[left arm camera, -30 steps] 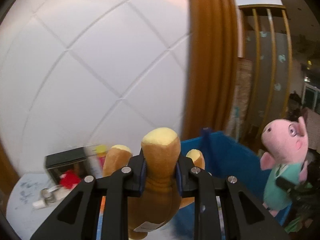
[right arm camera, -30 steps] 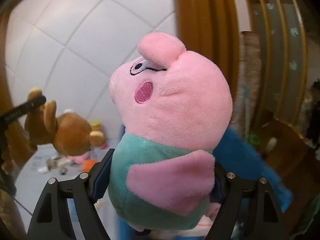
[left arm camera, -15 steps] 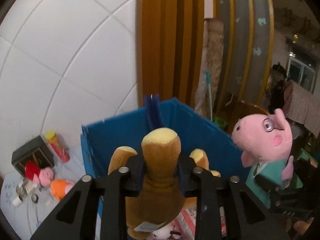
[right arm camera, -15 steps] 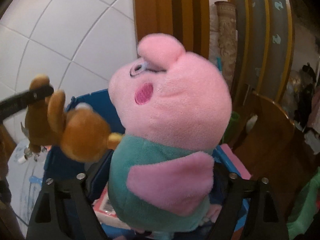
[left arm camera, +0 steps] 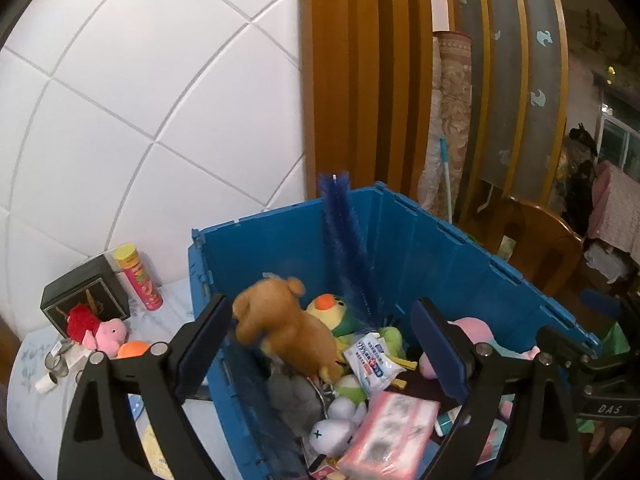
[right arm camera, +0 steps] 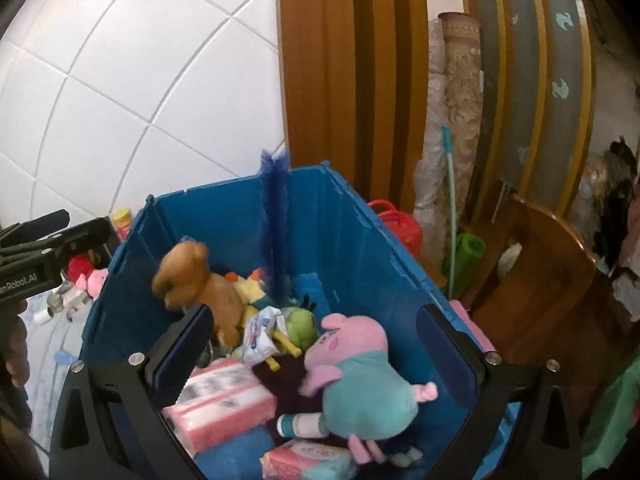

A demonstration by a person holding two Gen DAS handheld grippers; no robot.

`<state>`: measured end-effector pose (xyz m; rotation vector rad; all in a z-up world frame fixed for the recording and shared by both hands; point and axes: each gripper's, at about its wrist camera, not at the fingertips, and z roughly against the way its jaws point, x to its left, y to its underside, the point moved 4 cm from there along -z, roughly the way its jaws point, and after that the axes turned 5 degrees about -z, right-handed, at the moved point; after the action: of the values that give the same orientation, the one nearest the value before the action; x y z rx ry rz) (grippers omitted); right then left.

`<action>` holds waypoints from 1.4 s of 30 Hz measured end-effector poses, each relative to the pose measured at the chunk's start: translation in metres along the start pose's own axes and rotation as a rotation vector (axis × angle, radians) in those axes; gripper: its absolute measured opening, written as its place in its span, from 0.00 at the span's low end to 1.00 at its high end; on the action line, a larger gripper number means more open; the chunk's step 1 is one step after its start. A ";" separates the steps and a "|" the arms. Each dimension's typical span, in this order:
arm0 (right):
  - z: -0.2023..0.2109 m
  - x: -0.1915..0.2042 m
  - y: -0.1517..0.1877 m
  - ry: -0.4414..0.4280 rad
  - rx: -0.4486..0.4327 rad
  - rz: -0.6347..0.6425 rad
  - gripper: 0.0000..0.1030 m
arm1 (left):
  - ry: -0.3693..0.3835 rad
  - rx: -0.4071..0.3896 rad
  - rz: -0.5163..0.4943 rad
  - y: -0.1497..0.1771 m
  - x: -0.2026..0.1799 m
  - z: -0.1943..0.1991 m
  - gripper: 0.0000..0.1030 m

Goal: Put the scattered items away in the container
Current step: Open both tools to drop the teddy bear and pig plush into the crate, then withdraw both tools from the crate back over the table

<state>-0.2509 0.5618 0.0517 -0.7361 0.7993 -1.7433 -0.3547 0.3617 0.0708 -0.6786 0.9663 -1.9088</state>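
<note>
Right wrist: pig plush (right arm camera: pixel 360 384) lies in crate (right arm camera: pixel 340 216), snout toward left wall.

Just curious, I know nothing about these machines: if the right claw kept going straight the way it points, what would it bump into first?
Probably the pink pig plush lying in the blue crate. It sits between the open right claw fingers, though depth is hard to judge.

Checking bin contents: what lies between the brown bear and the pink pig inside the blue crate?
In the right wrist view, a white wipes packet and a green plush lie between the brown bear and pink pig.
</note>
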 end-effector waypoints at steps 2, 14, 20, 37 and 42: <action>-0.004 0.000 0.001 0.001 0.000 0.003 1.00 | -0.007 0.002 0.003 0.005 0.002 0.000 0.89; -0.006 0.014 0.017 -0.004 0.012 0.005 1.00 | -0.025 0.035 0.019 0.040 0.022 0.013 0.89; 0.002 0.030 0.028 0.020 0.003 0.019 1.00 | -0.031 0.025 0.039 0.059 0.042 0.032 0.96; 0.050 0.094 0.086 0.086 -0.020 -0.027 1.00 | -0.009 0.051 0.016 0.143 0.105 0.092 0.97; 0.067 0.139 0.105 0.046 -0.035 -0.030 1.00 | -0.040 0.079 0.038 0.176 0.150 0.114 0.97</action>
<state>-0.1784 0.3926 0.0210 -0.7376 0.8561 -1.7824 -0.2602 0.1322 -0.0007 -0.6455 0.8689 -1.8834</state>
